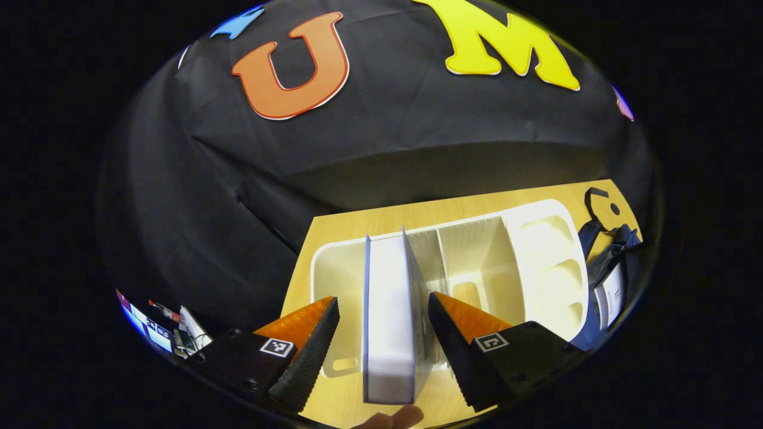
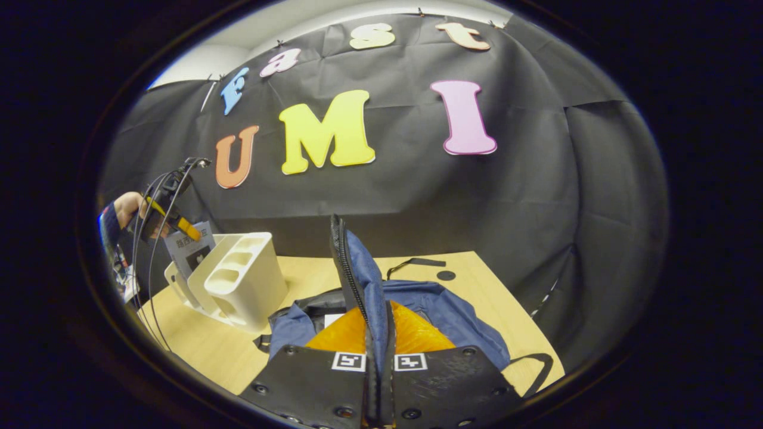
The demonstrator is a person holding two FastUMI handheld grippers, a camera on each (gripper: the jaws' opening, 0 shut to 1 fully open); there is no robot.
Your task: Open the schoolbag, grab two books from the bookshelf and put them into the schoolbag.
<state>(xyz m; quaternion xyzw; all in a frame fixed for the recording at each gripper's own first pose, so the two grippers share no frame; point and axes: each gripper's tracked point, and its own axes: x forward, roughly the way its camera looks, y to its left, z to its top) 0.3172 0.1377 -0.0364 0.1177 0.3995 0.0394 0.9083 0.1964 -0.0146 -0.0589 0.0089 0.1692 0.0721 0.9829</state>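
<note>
A book (image 1: 388, 310) stands in the bookshelf (image 1: 539, 250), schoolbag (image 2: 441, 310) beside it.

My left gripper (image 1: 383, 333) is spread wide, a finger at either side of a book (image 1: 388, 316) standing upright in the white bookshelf (image 1: 477, 256), neither touching it. The dark schoolbag (image 1: 605, 280) lies at three o'clock on the table (image 1: 334, 226).

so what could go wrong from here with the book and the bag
The left gripper straddles the upright book with its jaws open and not touching it; closing off-centre could tip it in the white bookshelf. The right gripper pinches the schoolbag flap by its zipper edge; if that thin fabric slips, the opening could fall shut.
</note>
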